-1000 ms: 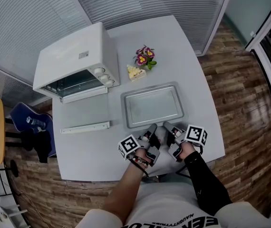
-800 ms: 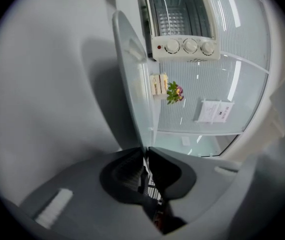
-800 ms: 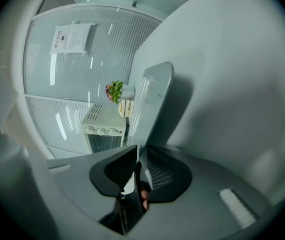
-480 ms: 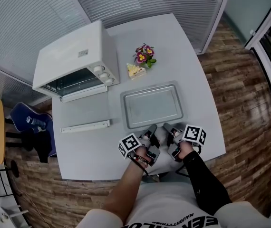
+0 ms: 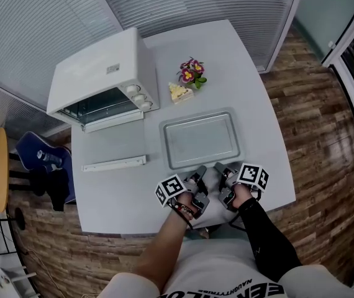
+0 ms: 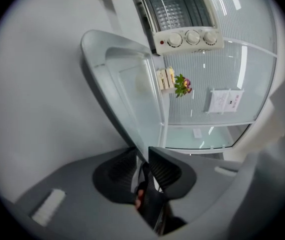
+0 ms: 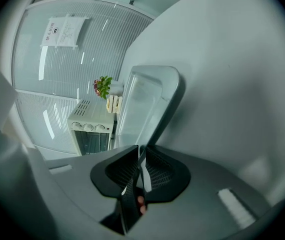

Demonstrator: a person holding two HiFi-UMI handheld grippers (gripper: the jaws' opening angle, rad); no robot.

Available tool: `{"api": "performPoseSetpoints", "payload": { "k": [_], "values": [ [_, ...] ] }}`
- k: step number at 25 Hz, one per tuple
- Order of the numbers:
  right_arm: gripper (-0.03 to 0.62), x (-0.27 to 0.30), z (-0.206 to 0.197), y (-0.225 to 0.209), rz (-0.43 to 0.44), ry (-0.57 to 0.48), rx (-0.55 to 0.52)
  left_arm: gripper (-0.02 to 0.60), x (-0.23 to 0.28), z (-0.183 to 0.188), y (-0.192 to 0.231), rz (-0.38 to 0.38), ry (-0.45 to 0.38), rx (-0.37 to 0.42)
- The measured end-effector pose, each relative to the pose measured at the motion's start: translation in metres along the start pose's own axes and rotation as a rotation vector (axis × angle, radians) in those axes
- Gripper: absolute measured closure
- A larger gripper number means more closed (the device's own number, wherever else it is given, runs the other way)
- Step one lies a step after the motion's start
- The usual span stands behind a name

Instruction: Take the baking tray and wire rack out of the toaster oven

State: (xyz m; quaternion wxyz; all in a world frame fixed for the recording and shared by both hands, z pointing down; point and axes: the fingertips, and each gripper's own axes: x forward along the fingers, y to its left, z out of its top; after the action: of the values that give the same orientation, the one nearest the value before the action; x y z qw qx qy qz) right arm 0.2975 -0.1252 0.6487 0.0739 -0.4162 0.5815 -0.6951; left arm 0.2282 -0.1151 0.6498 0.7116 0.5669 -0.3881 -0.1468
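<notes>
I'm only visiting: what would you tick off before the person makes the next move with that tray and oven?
1. The baking tray lies on the table, outside the toaster oven: ok.
2. The left tool is closed on the tray's near rim: ok.
3. The right tool has just been closing its jaws, with the same rim pinched between them: ok.
4. The oven door is folded down open: ok.
5. The wire rack is out of the oven: not ok, it sits inside.
6. The flowers and cake slice stand apart from the tray: ok.
</notes>
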Motion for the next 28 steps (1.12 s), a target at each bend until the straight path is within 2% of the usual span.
{"api": "performPoseSetpoints", "payload": {
  "k": [11,17,22,28],
  "values": [
    [0.543,-0.002,-0.003,-0.002,-0.071,0.015,-0.056,0.503,-0.008,0.0,0.003,0.03,0.001,0.021],
    [0.542,-0.006,-0.008,-0.003,-0.086,0.03,-0.095,0.503,-0.012,0.001,-0.003,0.022,0.0,0.043],
    [0.542,-0.009,-0.006,0.011,-0.06,0.036,-0.178,0.503,-0.016,0.005,-0.016,0.017,-0.001,0.117],
    [0.542,-0.012,0.009,0.048,-0.061,0.01,-0.406,0.503,-0.027,0.021,-0.05,0.014,-0.03,0.288]
  ]
}}
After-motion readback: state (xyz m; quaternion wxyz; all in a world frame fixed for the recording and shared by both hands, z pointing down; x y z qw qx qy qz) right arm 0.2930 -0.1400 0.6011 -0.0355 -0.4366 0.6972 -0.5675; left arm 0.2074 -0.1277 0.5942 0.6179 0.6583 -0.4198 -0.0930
